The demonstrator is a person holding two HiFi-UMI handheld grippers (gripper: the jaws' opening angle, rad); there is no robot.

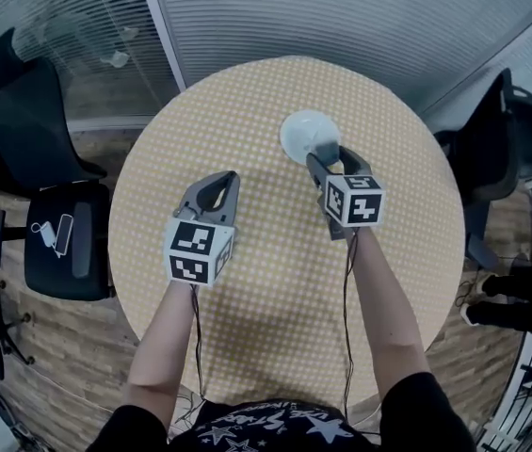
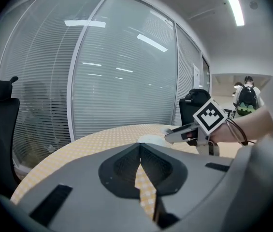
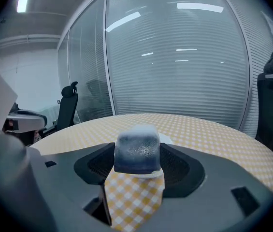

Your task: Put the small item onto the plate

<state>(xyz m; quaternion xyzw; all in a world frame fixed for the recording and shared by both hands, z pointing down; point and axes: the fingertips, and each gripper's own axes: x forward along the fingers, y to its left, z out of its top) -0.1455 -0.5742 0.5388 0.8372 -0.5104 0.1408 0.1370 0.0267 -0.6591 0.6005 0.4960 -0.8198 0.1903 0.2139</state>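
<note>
A white plate [image 1: 303, 130] sits on the far middle of the round table [image 1: 247, 290], which has a yellow checked cloth. My right gripper [image 1: 328, 155] is shut on the small item [image 3: 137, 150], a dark grey-blue block, at the plate's near edge. The plate [image 3: 167, 139] shows just behind and under the block in the right gripper view. My left gripper [image 1: 227, 179] hovers over the table left of the plate, shut with nothing in it. In the left gripper view its tips [image 2: 139, 148] meet, and the plate [image 2: 150, 139] and right gripper [image 2: 172, 134] are ahead to the right.
Black office chairs stand at the left [image 1: 44, 149] and the right [image 1: 501, 149] of the table. A white object [image 1: 51, 234] lies on a left chair seat. A glass wall with blinds [image 1: 341, 17] runs behind. A person [image 2: 246, 98] stands far off.
</note>
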